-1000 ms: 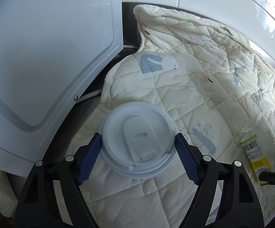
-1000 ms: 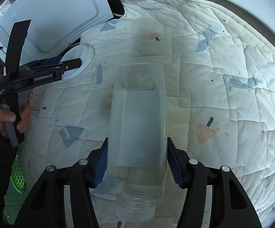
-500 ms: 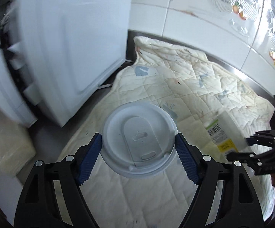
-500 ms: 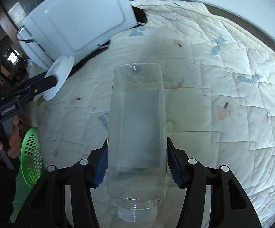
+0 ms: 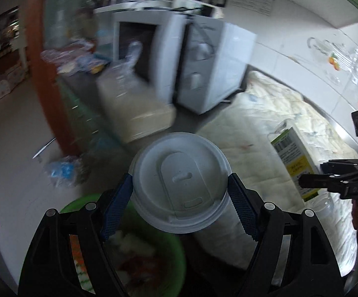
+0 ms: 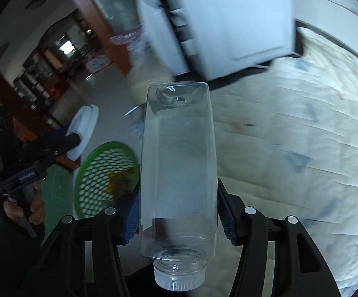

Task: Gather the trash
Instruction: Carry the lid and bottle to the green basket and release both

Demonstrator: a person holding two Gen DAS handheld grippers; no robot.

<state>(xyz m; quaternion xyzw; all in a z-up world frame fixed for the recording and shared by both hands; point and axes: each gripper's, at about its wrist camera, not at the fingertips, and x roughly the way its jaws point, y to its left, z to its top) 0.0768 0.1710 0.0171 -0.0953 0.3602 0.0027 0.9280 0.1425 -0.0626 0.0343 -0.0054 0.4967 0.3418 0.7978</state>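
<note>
Grippers are carrying trash: left gripper (image 5: pixel 180 194) clamping a white cup lid (image 5: pixel 180 182), right gripper (image 6: pixel 177 216) clamping a clear bottle (image 6: pixel 177 173). Lid, pinched only at its rim, risks popping free short of the green basket (image 6: pixel 89 173) at lower left.

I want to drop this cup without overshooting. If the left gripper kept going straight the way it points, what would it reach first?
Probably the green basket just below the left gripper, which holds the white lidded cup; depth is unclear in the blur.
</note>
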